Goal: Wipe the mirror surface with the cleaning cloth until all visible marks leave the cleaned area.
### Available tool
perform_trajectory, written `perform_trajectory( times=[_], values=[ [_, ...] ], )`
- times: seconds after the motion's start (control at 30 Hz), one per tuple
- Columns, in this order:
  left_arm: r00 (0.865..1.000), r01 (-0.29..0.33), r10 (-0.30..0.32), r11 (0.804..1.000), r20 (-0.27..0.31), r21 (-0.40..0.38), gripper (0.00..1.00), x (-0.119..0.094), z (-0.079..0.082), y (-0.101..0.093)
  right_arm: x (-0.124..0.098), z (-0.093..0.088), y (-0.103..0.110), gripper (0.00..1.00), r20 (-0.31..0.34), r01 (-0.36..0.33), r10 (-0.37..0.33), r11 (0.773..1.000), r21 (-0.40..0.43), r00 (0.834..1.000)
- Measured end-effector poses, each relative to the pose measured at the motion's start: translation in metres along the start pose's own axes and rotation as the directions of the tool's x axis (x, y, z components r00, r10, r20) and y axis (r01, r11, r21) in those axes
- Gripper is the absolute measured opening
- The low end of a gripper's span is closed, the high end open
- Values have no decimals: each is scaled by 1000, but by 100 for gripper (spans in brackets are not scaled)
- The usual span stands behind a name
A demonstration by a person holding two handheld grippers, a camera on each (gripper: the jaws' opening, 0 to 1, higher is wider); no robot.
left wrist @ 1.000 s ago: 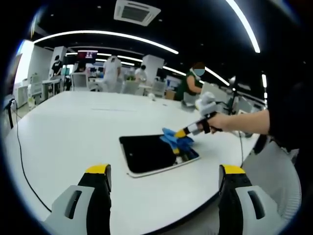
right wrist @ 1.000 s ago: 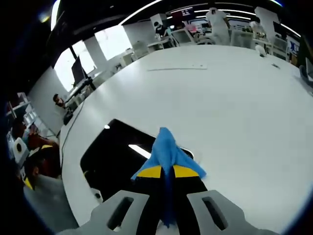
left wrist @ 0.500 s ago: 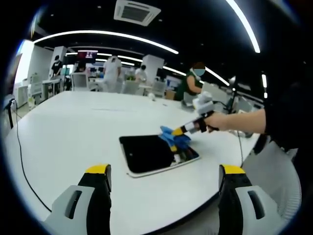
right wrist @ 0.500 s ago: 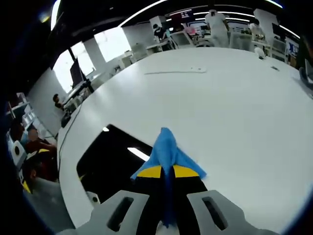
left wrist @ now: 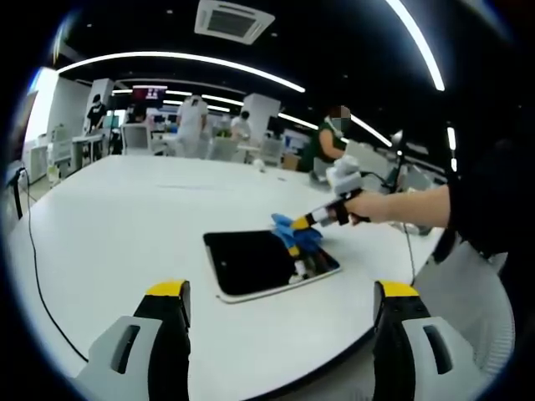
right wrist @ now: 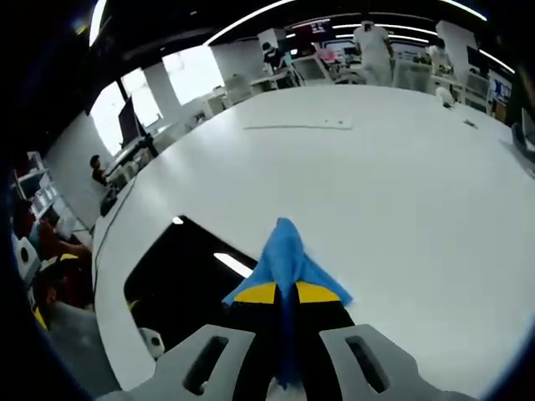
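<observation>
1. Mirror, a dark flat rectangle with a pale rim, lies flat on a wide white tabletop, near the edge closest to the person.
2. In the left gripper view, the right tool reaches in from the right, held in a hand, and presses a blue cleaning cloth onto the mirror's far right corner.
3. In the right gripper view, that tool's yellow-tipped jaws are closed tight on the cloth, which fans out ahead of them over the glass.
4. The left tool hangs above the near tabletop edge, jaws wide apart, gripping nothing, well apart from the mirror.
5. The glass reflects ceiling lights; I cannot tell whether any marks remain on it.
6. Risk, as I judge it: nothing steadies the mirror, so a firm stroke could slide it along the smooth tabletop, perhaps toward the near edge.
7. Risk: the cloth covers just one corner, so most of the surface may go unwiped.
8. Risk: the hard jaw tips sit just behind the cloth and could scrape the glass if tilted lower.
</observation>
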State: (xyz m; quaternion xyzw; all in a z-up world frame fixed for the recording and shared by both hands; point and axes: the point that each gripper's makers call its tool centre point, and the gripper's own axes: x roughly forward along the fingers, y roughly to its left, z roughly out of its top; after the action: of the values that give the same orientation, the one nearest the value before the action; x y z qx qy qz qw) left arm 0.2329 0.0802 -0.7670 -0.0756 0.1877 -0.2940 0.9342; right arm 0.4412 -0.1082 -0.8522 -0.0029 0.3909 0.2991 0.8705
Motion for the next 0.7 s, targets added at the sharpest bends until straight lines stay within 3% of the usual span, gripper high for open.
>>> perform_trajectory(
  times=[0.2,0.43,0.7],
  values=[
    [1000,2,-2,1000,0,0,91,0,0,0,0,0,1,2,6,2,-2,1000,2,1000],
    [1000,-2,2,1000,6,-1,91,0,1,0,-1,2,3,1,-13,15,-16,998,-64,1000],
    [1000,5,-5,1000,6,-4,91,-1,1,-1,-19,10,6,2,15,9,-8,996,-86,1000]
  ],
)
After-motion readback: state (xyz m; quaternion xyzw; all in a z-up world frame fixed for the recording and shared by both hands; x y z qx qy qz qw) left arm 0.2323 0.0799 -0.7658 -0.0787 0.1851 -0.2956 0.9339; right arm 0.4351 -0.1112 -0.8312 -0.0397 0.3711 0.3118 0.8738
